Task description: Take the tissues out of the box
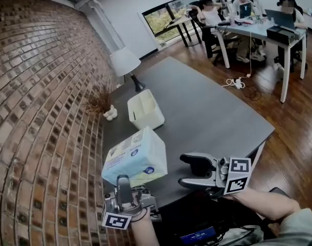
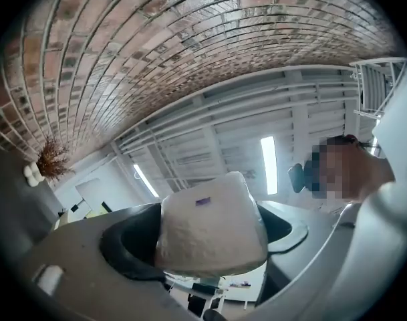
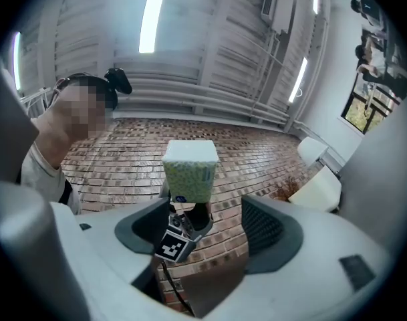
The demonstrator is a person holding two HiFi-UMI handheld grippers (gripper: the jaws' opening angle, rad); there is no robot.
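A soft pack of tissues (image 1: 136, 158), pale blue and white with a green-speckled side, is held up in the air over the table's near edge. My left gripper (image 1: 124, 182) is shut on its lower end; in the left gripper view the pack's white end (image 2: 212, 226) fills the gap between the jaws. The empty white box (image 1: 145, 109) stands on the dark grey table (image 1: 212, 111) behind the pack. To the right of the pack my right gripper (image 1: 189, 171) is open, jaws pointing left, holding nothing. In the right gripper view the pack (image 3: 190, 169) stands beyond the open jaws.
A white table lamp (image 1: 125, 61) and a dried plant (image 1: 99, 100) stand at the table's far left by the brick wall (image 1: 38, 111). Several people sit at desks (image 1: 258, 29) far behind. The white box (image 3: 318, 189) and lamp (image 3: 310, 149) show at the right.
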